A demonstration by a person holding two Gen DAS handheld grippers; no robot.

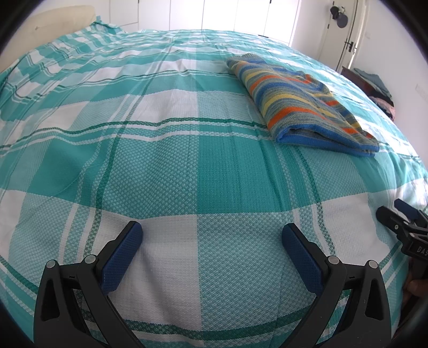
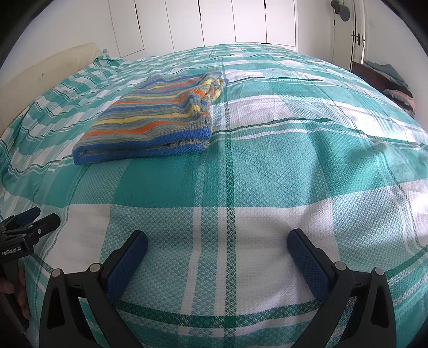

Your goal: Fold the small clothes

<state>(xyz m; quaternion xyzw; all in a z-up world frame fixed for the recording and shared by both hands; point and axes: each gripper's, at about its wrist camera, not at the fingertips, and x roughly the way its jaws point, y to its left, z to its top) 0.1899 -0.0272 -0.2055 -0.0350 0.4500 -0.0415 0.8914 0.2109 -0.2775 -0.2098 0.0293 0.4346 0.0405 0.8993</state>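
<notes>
Both sets of jaws sitting wide open, gripping nothing. Left gripper (image 1: pixel 212 235) hovering low over the teal and white checked bedspread (image 1: pixel 160 166), blue pads (image 1: pixel 121 257) splayed apart with only bare cover between them. Same deal with the right gripper (image 2: pixel 217 242): pads (image 2: pixel 127 261) spread, nothing pinched, pointing forward across the bed. Hanging side by side near the front edge, each one poking into the other's view: right one showing at the far right edge of the left wrist view (image 1: pixel 401 222), left one at the far left of the right wrist view (image 2: pixel 29 224). Bit of the person's fingers wrapping the handle visible at both of those edges too.

Striped knit garment (image 1: pixel 299 104) lying folded flat on the bedspread, well ahead of both grippers and apart from them, blue trim edge facing the cameras. Looking at it from the right wrist (image 2: pixel 155 117), sitting ahead and to the left, stacked in a neat rectangle with some bunching at the far corner.

Also hanging around: cream headboard (image 2: pixel 48 67) off left, white wardrobe doors (image 2: pixel 214 21) behind the bed, pile of clothes (image 2: pixel 393 83) on some dark furniture at far right.
</notes>
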